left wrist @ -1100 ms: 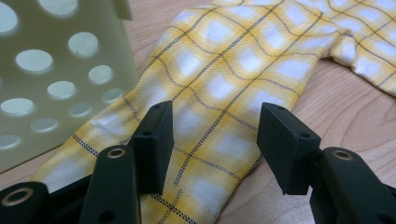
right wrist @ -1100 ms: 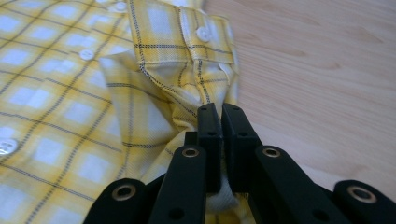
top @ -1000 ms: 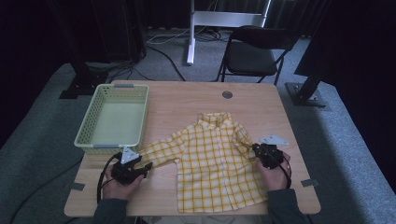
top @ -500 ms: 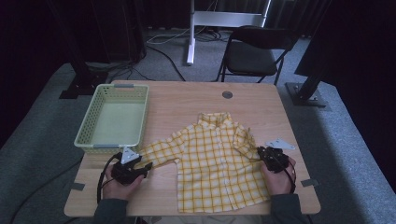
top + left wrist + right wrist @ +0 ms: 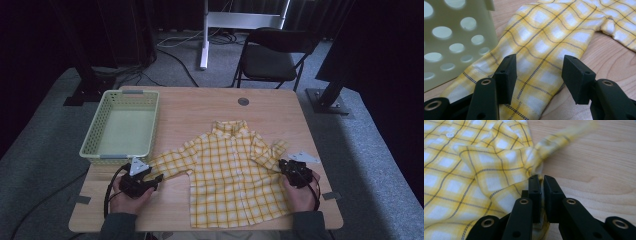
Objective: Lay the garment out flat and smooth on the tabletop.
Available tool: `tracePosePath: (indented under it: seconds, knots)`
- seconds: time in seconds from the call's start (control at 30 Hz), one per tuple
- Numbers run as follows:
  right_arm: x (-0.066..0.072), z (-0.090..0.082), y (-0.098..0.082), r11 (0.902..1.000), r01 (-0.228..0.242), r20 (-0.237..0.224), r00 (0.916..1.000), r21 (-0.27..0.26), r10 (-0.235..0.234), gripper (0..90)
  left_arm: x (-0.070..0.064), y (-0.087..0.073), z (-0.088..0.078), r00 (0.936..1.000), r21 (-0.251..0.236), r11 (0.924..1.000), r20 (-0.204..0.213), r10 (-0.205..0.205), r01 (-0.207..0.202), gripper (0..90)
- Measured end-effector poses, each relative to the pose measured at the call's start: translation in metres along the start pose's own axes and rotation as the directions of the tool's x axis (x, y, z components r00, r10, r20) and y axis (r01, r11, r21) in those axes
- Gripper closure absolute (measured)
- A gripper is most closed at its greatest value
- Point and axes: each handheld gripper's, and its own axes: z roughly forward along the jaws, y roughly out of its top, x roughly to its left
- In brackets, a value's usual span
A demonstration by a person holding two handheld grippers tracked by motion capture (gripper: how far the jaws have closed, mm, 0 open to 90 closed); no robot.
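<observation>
A yellow plaid shirt (image 5: 230, 175) lies flat, front up, on the wooden table (image 5: 200, 107). My left gripper (image 5: 158, 177) (image 5: 539, 67) is open at the cuff end of the shirt's left sleeve (image 5: 544, 37). Its jaws straddle the cloth without pressing it. At the other sleeve, my right gripper (image 5: 282, 166) (image 5: 542, 178) is shut on the sleeve's edge. The pinched plaid cloth (image 5: 461, 170) bunches up ahead of its jaws. A hand holds each gripper near the table's front edge.
A pale green perforated basket (image 5: 117, 159) (image 5: 449, 37) stands at the table's left, right next to the left sleeve. A round grommet (image 5: 243, 101) sits in the table's far middle. Behind the table are a folding chair (image 5: 272, 55) and a white stand (image 5: 205, 35).
My right gripper has shifted slightly toward the near edge, taking the sleeve cloth with it. The left gripper has stayed put.
</observation>
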Motion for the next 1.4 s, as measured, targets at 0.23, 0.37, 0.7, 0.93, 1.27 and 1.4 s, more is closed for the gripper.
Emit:
tracePosePath:
  seconds: [0.23,0.37,0.7,0.93,1.27,1.4]
  knots:
    - [0.002,-0.005,-0.002,0.9998,0.016,-0.023,0.9996,0.007,-0.016,85.0,0.0,0.0,0.0,1.0,0.0,1.0,0.0,0.0,0.0,46.6]
    - [0.005,-0.013,0.001,0.999,0.045,-0.047,0.9979,0.0,-0.045,80.9,0.0,0.0,0.0,1.0,0.0,1.0,0.0,0.0,0.0,46.6]
    - [-0.001,-0.02,0.012,0.9971,0.046,-0.042,0.9979,-0.06,-0.049,73.4,0.0,0.0,0.0,1.0,0.0,1.0,0.0,0.0,0.0,46.6]
    - [-0.016,-0.003,0.022,0.9987,0.011,-0.053,0.9985,-0.05,-0.014,72.2,0.0,0.0,0.0,1.0,0.0,1.0,0.0,0.0,0.0,46.6]
    - [-0.022,0.026,0.033,0.9994,0.032,-0.073,0.9968,0.007,-0.032,69.5,0.0,0.0,0.0,1.0,0.0,1.0,0.0,0.0,0.0,46.5]
    - [-0.024,0.039,0.032,0.9986,0.031,-0.083,0.9962,0.043,-0.027,65.4,0.0,0.0,0.0,1.0,0.0,1.0,0.0,0.001,-0.001,46.4]
